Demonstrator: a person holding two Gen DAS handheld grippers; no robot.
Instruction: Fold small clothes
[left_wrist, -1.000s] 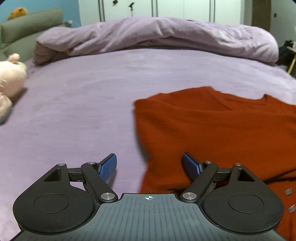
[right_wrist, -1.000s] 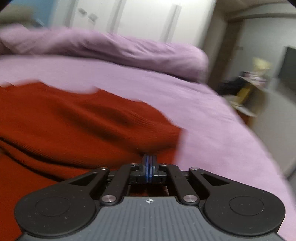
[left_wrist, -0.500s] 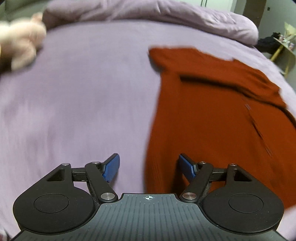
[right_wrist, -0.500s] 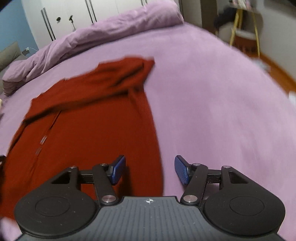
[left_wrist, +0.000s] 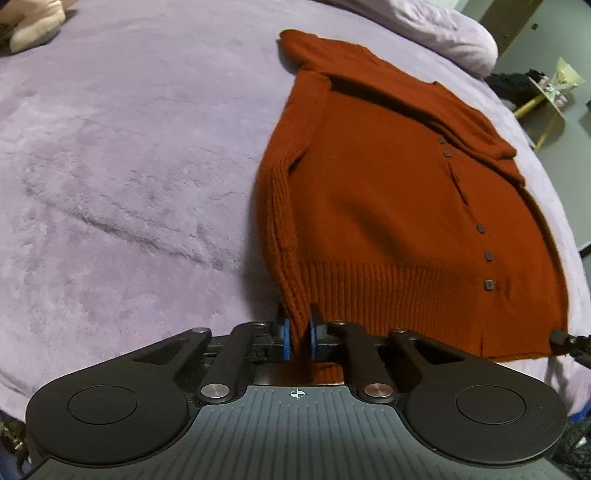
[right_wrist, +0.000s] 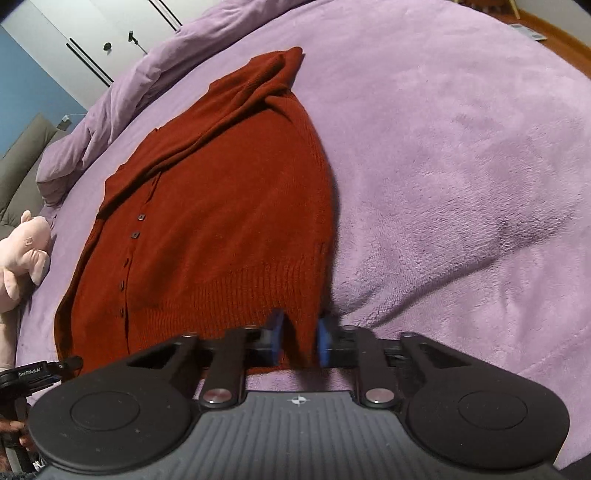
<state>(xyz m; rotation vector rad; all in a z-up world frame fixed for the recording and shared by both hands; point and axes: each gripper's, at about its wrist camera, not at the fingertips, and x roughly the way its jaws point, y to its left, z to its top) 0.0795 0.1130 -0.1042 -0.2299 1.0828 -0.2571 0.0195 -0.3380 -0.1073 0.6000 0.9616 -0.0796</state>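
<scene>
Spread on our lilac plush bedspread (left_wrist: 122, 155), the rust cardigan (left_wrist: 388, 192) lies flat while our left gripper (left_wrist: 297, 334) and right gripper (right_wrist: 298, 341) pinch its hem corners, jaws nearly closed; uneven lifting could skew the fold.

left wrist: hem-close, facing up cardigan (left_wrist: 388, 192) | right wrist: same

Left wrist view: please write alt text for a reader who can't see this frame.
The left gripper pinches the near left hem corner of a rust-red buttoned cardigan lying flat on a lilac plush bedspread, its sleeves folded across the chest. A pink plush toy sits at the far left, a bunched duvet beyond.
</scene>
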